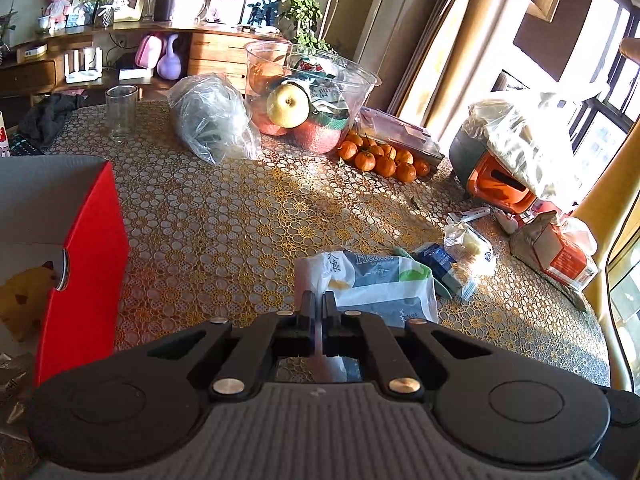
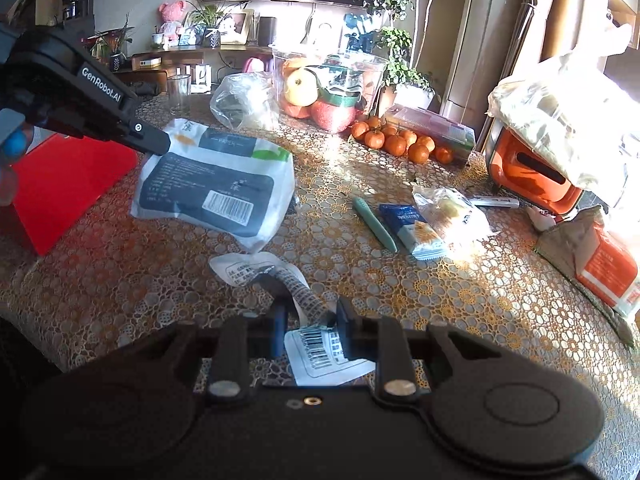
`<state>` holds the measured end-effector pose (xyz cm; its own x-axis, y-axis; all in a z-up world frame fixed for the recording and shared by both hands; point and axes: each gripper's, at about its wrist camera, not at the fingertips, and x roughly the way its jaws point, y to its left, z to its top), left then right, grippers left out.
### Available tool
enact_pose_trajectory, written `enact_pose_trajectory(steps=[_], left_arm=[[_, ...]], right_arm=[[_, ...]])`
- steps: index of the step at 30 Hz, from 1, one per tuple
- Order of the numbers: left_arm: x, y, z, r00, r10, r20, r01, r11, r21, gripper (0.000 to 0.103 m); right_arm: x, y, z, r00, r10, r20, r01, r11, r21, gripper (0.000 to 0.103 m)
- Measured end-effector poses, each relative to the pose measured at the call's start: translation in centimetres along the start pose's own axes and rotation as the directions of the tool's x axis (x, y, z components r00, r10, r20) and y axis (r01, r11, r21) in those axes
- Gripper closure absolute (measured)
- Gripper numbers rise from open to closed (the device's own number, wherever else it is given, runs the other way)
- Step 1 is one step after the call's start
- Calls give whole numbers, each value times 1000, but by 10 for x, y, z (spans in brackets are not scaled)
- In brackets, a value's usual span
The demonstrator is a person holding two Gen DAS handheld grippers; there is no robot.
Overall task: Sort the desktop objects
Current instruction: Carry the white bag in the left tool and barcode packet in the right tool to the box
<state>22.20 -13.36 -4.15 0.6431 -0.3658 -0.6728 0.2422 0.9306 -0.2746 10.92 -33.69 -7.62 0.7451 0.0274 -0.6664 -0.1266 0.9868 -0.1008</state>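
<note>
Here both tongs tilt downward (clamped): left (image 2: 160, 145) on tissue pack (image 2: 216, 184), right (image 2: 312, 316) on wrapper (image 2: 320, 356).

My left gripper (image 1: 319, 304) is clamped on the near edge of a white and grey tissue pack (image 1: 372, 284), which hangs just above the lace-patterned tablecloth (image 1: 224, 216). A red box (image 1: 86, 256) stands to my left. Beyond the pack lie a blue packet (image 1: 438, 260) and a clear snack bag (image 1: 468, 246). Farther back I see tangerines (image 1: 382, 158) beside a clear fruit bowl (image 1: 308, 96).
</note>
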Motion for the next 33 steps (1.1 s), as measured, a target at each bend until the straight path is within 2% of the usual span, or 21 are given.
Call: enact_pose_trajectory(steps=[12,21,33], left_arm=[[-30,14,-10,1000,9,11,-9,1000,-22,101],[-61,27,-19,1000,0,25,1,999,-44,101],[-106,52,-20,997,-4,80,9,998,-65,101]], right_arm=[[-19,-1,4,1000,-25,3,25,999,41,78],[-39,16,15,999,-16,42,15,999,28,78],[-66,44,29,996,-3,84,2,1000,14,78]])
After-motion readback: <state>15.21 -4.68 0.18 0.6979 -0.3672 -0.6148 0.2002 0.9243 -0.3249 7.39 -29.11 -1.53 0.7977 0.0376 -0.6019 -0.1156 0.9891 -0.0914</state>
